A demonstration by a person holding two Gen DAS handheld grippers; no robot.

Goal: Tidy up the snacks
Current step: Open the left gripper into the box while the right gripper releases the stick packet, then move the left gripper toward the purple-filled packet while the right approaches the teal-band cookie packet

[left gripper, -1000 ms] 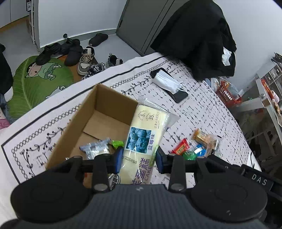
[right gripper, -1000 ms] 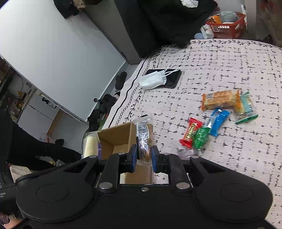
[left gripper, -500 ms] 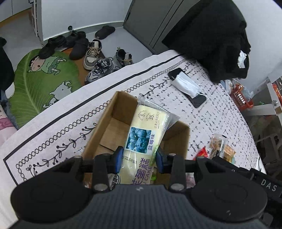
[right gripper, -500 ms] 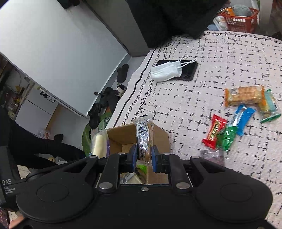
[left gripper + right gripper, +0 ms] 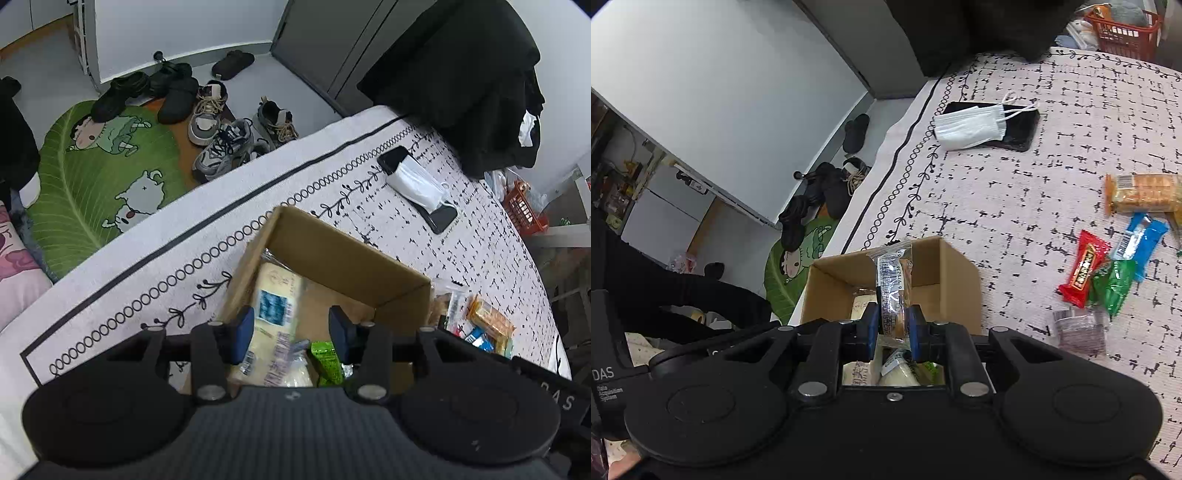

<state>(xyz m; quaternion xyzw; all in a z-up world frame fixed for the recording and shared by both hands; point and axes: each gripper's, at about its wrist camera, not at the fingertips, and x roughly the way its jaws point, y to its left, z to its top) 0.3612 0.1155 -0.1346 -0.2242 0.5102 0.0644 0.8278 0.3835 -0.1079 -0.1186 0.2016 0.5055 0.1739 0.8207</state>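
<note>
Seen from the left wrist: left gripper (image 5: 291,328) over the cardboard box (image 5: 347,254), jaws opening, pads already clear of the pale cake pack (image 5: 275,317), which lay in the box with its long axis running away from the camera, along the fingers. Beside it in the box, a green wrapper (image 5: 327,360). Beyond the right wall of the box, more snacks on the patterned cloth (image 5: 461,240). Seen from the right wrist: right gripper (image 5: 894,328) closed tight on a clear-wrapped biscuit pack (image 5: 892,284), held upright on its long axis, directly above the open box (image 5: 956,269). Below, pale packs on the floor of the box. Probably only a short lowering needed before release. Well apart to the right, the red bar (image 5: 1084,267), green pack (image 5: 1115,290), blue pack (image 5: 1141,240) and cracker pack (image 5: 1143,194) not yet collected.
</note>
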